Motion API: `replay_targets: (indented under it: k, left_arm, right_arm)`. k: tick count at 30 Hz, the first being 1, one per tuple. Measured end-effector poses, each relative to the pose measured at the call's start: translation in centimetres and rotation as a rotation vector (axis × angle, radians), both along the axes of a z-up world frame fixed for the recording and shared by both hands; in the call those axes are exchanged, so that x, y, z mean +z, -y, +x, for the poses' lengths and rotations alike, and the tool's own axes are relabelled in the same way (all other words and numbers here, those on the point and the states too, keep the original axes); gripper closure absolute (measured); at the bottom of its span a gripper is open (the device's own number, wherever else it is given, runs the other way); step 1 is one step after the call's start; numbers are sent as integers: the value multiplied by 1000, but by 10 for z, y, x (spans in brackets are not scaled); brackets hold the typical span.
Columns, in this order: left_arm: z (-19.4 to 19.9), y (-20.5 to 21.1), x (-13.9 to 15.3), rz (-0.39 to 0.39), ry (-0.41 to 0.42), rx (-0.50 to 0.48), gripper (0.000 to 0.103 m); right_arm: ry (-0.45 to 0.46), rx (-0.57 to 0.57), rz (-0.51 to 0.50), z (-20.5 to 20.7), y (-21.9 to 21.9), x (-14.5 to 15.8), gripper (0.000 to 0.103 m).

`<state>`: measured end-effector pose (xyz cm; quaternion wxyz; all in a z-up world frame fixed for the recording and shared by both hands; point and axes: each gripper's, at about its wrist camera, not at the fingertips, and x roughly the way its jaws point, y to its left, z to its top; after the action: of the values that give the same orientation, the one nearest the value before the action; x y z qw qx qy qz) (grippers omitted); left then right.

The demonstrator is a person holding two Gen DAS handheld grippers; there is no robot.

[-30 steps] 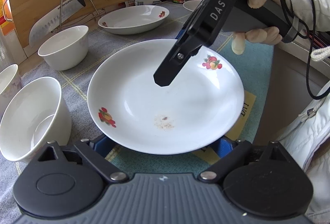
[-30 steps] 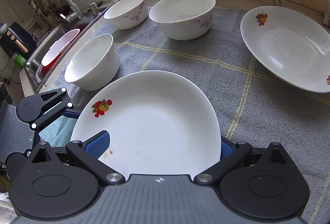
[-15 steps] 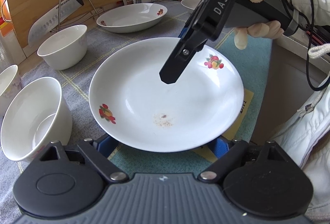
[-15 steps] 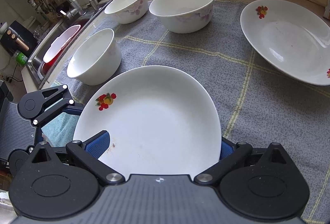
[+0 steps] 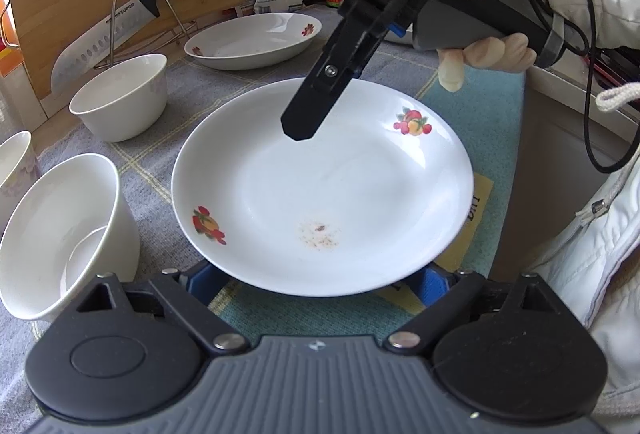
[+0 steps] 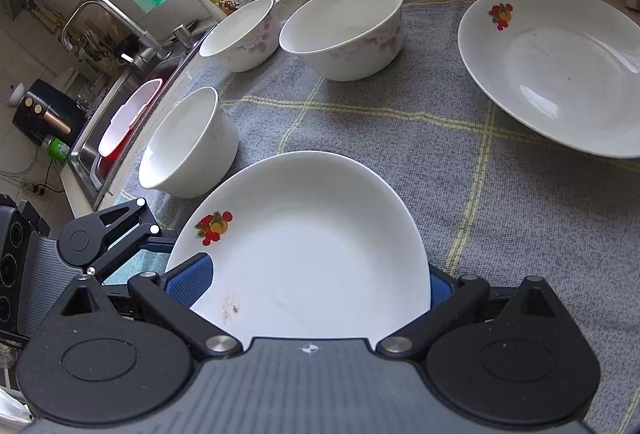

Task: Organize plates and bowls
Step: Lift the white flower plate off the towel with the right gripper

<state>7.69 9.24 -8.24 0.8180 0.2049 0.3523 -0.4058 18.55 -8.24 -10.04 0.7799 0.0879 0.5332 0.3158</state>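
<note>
While the fruit-patterned plate (image 5: 320,194) hangs over the seam between the grey checked cloth (image 6: 400,138) and a teal mat (image 5: 492,122), both tools are on it from opposite sides. The left gripper (image 5: 316,280) is at the near rim. Its jaws are opening, and its blue pads show just beneath the plate's edge, one on each side, with the rim passing over them rather than pinched between them. The right gripper (image 6: 314,284), held in a gloved hand (image 5: 488,50), reaches in from the far side. Its fingers are spread wide: one black finger lies over the plate's well and the other is tucked behind the rim. I cannot tell whether its pads actually press on the china. There is a small brown smear inside the plate near the left tool.

A second plate (image 5: 256,40) with the same fruit motif sits well apart, further back on the cloth, by the wire rack holding a cleaver (image 5: 104,46). A plain white bowl (image 5: 60,234) stands just beside the held plate, with another bowl (image 5: 120,102) behind it. Two more flowered bowls stand toward the sink (image 6: 92,150).
</note>
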Motion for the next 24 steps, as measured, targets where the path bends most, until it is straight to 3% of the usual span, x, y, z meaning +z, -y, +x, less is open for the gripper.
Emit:
replay_targets:
  k: [13, 24]
  left_arm:
    - [2, 1, 7, 1, -3, 0, 10]
    - [11, 28, 28, 10, 2, -29, 10]
  right_arm:
    - [25, 15, -31, -2, 0, 12, 0]
    - [62, -9, -26, -5, 31, 32, 0]
